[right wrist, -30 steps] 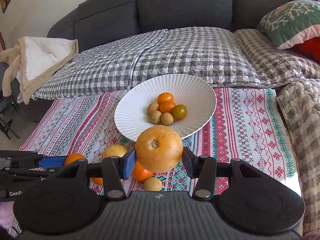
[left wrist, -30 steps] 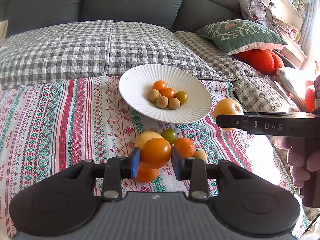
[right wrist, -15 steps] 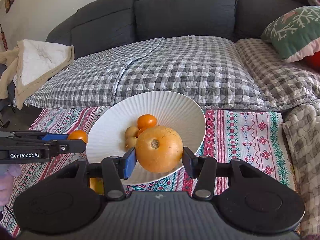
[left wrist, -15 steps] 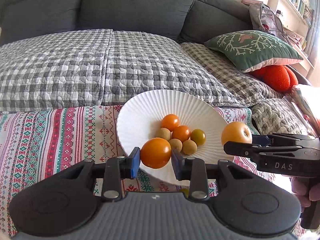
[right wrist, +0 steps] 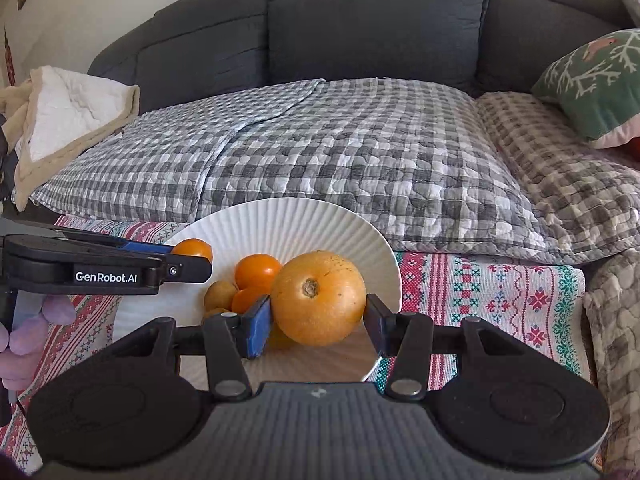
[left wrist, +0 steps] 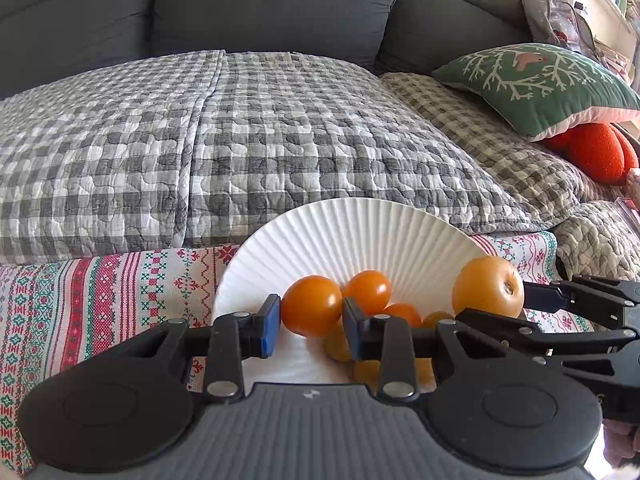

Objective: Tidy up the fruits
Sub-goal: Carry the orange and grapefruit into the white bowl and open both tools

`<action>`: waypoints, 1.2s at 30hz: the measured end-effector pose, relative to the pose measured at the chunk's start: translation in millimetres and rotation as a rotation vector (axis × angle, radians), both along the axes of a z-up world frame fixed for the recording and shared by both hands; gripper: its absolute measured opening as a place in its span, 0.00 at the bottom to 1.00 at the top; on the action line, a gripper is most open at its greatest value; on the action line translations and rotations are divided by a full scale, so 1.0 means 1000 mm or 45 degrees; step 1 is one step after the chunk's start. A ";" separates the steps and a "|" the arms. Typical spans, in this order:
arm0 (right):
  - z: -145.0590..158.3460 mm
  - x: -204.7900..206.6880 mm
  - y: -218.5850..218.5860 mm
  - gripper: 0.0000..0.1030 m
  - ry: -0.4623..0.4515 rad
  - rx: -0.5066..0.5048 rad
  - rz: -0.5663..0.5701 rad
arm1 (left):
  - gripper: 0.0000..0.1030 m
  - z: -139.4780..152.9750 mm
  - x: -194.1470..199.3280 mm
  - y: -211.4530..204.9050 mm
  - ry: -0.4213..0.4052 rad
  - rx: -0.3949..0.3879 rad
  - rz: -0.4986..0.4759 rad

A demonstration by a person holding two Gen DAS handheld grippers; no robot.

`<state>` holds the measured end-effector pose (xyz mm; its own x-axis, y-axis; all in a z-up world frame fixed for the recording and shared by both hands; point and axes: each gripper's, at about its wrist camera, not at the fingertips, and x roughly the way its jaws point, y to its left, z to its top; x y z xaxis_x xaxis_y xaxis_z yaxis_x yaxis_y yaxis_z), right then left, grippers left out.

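Fruits (left wrist: 312, 311) clamped, both tools (right wrist: 318, 316) angled down over plate (left wrist: 360, 232).

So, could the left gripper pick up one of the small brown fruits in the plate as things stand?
Probably not: the left gripper is already shut on an orange tomato, which fills its fingers above the brown fruits.

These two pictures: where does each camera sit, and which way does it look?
Left wrist: on the left gripper, looking along its fingers, which clamp a small orange fruit over the white plate; the right gripper shows at right.
Right wrist: on the right gripper, which grips a big orange fruit; a hand shows at left.
Shared: plate, sofa, both fruits.
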<state>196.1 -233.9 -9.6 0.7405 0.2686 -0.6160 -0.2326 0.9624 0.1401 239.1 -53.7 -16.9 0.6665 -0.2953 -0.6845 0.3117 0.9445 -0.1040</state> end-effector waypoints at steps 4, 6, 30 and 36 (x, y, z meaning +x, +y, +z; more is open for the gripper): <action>-0.004 0.006 0.002 0.45 -0.009 -0.016 0.010 | 0.11 -0.004 0.007 0.003 0.017 -0.030 0.012; -0.005 0.009 0.002 0.45 -0.013 -0.003 0.015 | 0.11 -0.004 0.008 0.003 0.018 -0.039 0.006; 0.006 0.005 -0.007 0.62 -0.059 0.094 -0.015 | 0.42 0.003 -0.003 0.003 -0.013 -0.039 -0.028; 0.017 -0.010 -0.007 0.75 -0.028 0.071 -0.021 | 0.60 0.017 -0.031 0.019 -0.010 -0.041 -0.025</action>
